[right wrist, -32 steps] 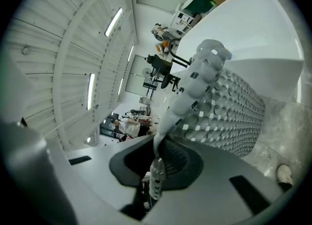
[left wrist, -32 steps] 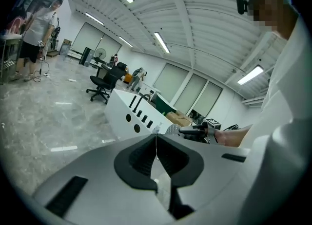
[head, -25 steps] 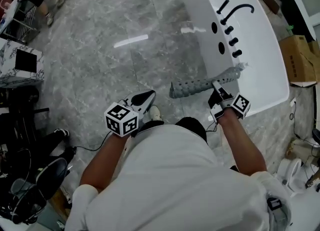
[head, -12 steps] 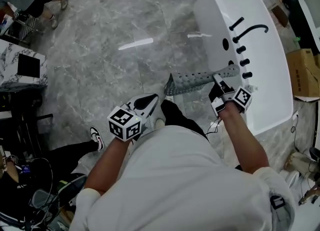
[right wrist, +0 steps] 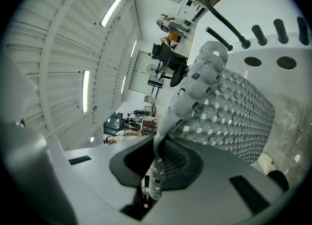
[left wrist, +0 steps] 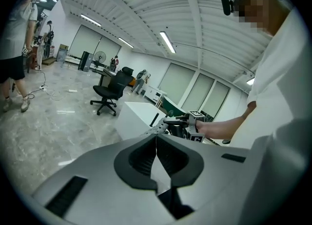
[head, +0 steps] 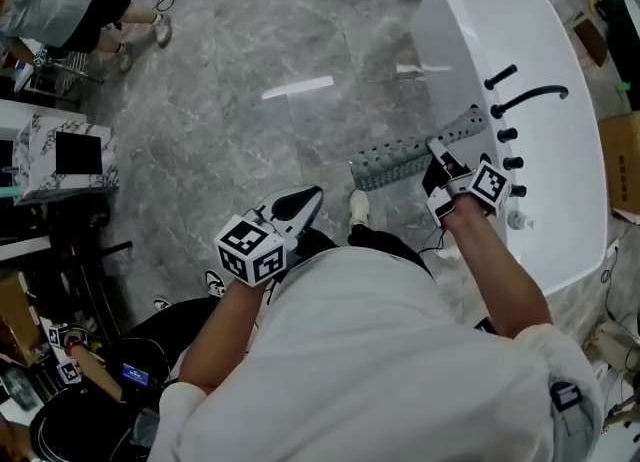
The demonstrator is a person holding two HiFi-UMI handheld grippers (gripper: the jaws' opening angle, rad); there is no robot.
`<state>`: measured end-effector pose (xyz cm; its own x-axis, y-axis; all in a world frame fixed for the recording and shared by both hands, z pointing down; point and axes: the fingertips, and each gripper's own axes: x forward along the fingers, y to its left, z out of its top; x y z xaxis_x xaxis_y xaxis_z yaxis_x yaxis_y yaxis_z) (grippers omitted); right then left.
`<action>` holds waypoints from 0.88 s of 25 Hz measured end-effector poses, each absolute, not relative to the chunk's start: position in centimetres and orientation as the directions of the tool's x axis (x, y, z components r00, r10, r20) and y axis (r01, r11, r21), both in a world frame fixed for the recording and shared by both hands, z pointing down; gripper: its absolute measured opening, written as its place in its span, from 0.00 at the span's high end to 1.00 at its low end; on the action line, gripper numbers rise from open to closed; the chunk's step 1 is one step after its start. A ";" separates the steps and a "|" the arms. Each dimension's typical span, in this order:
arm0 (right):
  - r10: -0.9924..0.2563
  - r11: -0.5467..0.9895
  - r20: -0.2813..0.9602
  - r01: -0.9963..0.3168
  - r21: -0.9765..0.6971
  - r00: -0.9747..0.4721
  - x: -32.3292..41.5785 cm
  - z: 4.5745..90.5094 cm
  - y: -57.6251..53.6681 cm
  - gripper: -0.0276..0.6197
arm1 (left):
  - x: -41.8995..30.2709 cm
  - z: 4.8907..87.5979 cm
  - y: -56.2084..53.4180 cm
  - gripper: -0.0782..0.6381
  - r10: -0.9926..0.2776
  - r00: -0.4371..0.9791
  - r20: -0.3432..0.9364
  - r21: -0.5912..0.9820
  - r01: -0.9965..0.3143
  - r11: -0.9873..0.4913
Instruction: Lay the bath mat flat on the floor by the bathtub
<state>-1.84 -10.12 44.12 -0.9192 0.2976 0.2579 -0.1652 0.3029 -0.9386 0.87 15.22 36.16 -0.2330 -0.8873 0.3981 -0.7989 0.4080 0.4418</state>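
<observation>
Open the left gripper [head: 303, 200], now pressed shut on nothing, and grab the loose left end of the grey bumpy rubber bath mat [head: 395, 162], up in the air beside the tub. Hold tight with the right gripper [head: 437, 153], pinched on the mat's edge. Lower both ends together, flat on the grey stone floor [head: 250, 120] by the white bathtub [head: 560, 80].

**Bathtub** [head: 470, 30]: plain glossy white, with a black tap [head: 528, 100] and black knobs [head: 507, 135].
**Bath mat** [head: 410, 157], at the bathtub's side: mid grey, with a regular grid of round dimples.
**Floor** [head: 230, 140] beside the bathtub: grey marble pattern with paler veins.
**Left claw** [head: 312, 193] and **right claw** [head: 435, 147]: white with black inner lining. Their marker cubes [head: 250, 248] carry black-and-white squares.
</observation>
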 end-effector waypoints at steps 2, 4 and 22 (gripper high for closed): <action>0.293 0.301 0.261 -0.171 -0.938 -0.920 -4.3 44.5 -10.8 0.90 | -1.2 35.9 14.7 0.87 -0.886 -0.240 0.397 0.445 -0.794 0.415; 0.278 0.286 0.273 -0.192 -0.939 -0.921 -6.2 45.1 -11.6 0.90 | -2.8 35.6 14.5 0.87 -0.885 -0.239 0.400 0.450 -0.789 0.417; 0.074 0.340 0.293 -0.252 -0.906 -0.953 -28.2 48.2 -17.4 0.90 | -17.7 38.1 16.9 0.87 -0.920 -0.064 0.385 0.501 -0.823 0.267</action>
<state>-28.22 -17.41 48.18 -0.9533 0.0743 0.2928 -0.2518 0.3401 -0.9061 -17.70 16.85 38.09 -0.0640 -0.9205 0.3855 -0.8235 0.2669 0.5007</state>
